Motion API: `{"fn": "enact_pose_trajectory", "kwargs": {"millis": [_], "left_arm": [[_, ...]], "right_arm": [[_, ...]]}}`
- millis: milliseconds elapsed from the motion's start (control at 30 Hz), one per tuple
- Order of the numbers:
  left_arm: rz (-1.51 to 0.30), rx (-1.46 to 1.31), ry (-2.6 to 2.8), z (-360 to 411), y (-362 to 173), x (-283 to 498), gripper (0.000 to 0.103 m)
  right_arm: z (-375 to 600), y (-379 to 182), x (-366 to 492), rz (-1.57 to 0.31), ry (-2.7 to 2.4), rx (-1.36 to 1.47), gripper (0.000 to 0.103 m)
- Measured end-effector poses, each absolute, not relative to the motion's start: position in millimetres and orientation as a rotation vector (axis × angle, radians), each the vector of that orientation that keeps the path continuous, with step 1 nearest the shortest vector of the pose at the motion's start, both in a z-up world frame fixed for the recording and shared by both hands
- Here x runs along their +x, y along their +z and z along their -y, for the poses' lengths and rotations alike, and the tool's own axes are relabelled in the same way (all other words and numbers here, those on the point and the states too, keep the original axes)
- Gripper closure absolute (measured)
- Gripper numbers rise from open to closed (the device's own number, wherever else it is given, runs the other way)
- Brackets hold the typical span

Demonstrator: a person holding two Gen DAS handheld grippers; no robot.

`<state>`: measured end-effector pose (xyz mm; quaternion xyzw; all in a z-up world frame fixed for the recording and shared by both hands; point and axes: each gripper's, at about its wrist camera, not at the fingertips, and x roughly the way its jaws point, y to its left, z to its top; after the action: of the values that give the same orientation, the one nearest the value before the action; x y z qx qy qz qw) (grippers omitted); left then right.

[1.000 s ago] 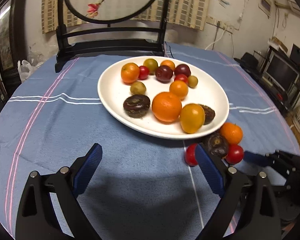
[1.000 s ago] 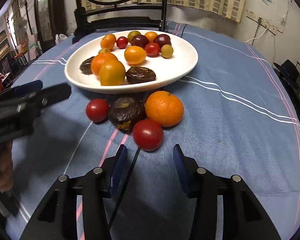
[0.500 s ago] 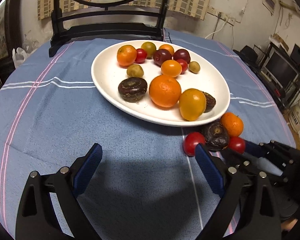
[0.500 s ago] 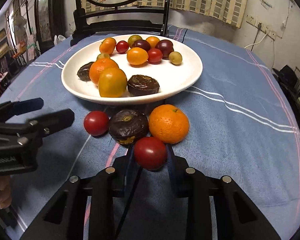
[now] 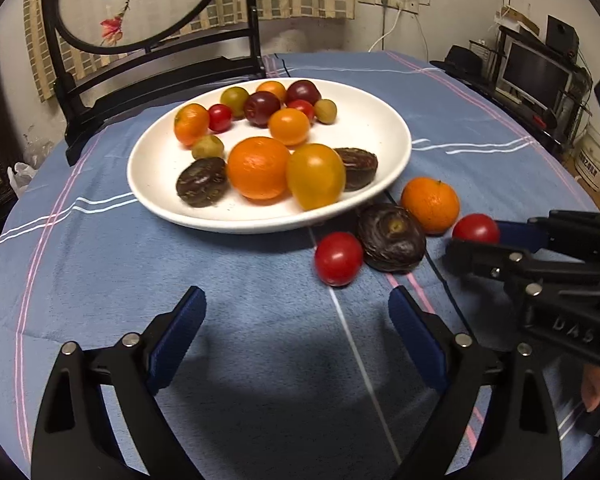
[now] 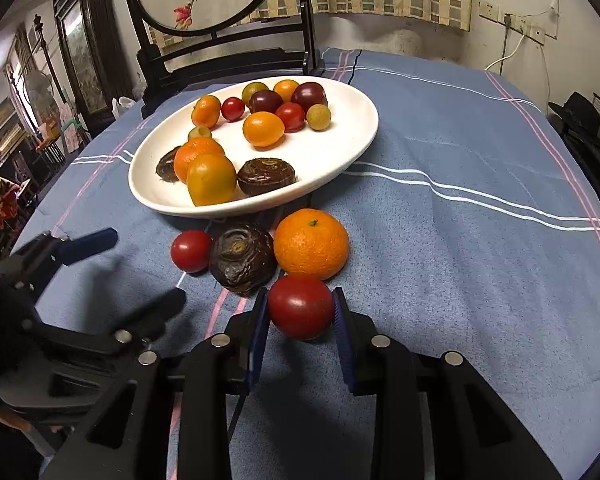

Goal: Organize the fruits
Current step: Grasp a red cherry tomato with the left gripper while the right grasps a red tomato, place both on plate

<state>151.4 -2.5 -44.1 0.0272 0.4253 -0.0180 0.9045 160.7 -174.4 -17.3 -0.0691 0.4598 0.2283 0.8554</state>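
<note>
A white plate holds several oranges, tomatoes, plums and dark passion fruits. On the blue cloth in front of it lie an orange, a dark passion fruit and a red tomato. My right gripper is shut on a second red tomato, low over the cloth. My left gripper is open and empty, short of the loose tomato.
A dark wooden chair with a round painted back stands behind the table. A monitor and shelves are at the far right. The cloth stretches right of the plate.
My right gripper moved forward around the nearest red tomato and closed on it. My left gripper swung right and nearer the loose fruits, staying open.
</note>
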Motion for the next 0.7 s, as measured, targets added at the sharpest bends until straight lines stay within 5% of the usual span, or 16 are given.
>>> {"fn": "enact_pose_trajectory", "kwargs": {"millis": [133, 467, 567, 667, 700], "left_arm": [[-0.934, 0.019, -0.068, -0.5, -53.4, 159.4, 0.031], [-0.938, 0.020, -0.036, 6.6, -56.5, 178.7, 0.030], [-0.925, 0.034, -0.078, 10.6, -55.0, 182.3, 0.044], [-0.907, 0.044, -0.156, 15.5, -52.8, 180.8, 0.078], [-0.907, 0.038, -0.160, 14.9, -52.7, 181.8, 0.079]], "right_arm": [[179.3, -13.4, 162.2, -0.969, 0.482, -0.107, 0.071], [201.2, 3.2, 163.2, -0.943, 0.487, 0.020, 0.071], [201.8, 5.3, 161.7, -0.938, 0.500, 0.028, 0.071], [201.4, 5.8, 160.9, -0.936, 0.504, 0.026, 0.071], [201.0, 5.4, 160.9, -0.939, 0.505, 0.024, 0.071]]}}
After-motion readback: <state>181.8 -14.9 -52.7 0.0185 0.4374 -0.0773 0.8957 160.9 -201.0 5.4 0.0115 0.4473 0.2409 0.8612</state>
